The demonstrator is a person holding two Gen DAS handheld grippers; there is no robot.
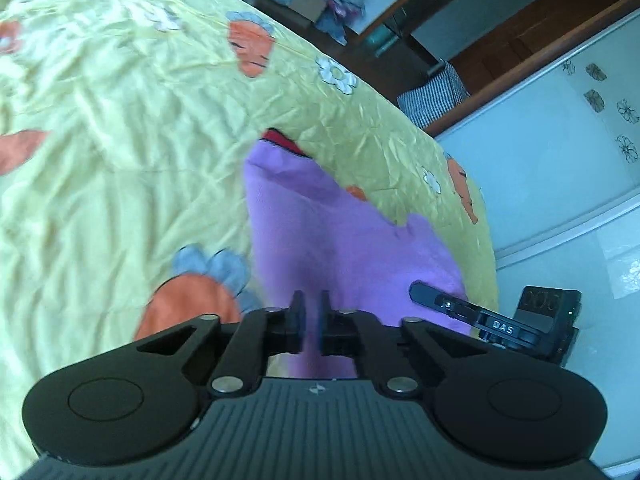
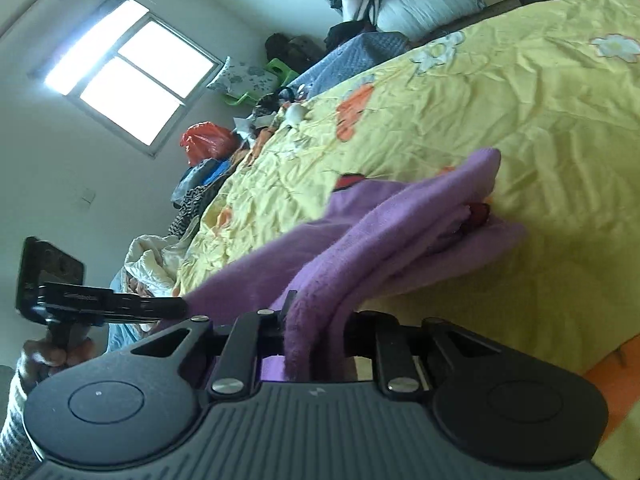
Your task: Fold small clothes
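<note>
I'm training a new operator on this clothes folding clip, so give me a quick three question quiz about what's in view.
1. True or false: both grippers hold the same garment.
2. What colour is it? A) purple B) green C) white
3. What does it hang over?

Key:
1. True: left gripper and right gripper both clamp the purple garment.
2. A.
3. The yellow flowered bedspread.

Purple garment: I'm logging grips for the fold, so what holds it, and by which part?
Both grippers. The left gripper pinches the purple garment at its near edge; the right gripper clamps a bunched edge, the rest draping onto the yellow bedspread.
</note>
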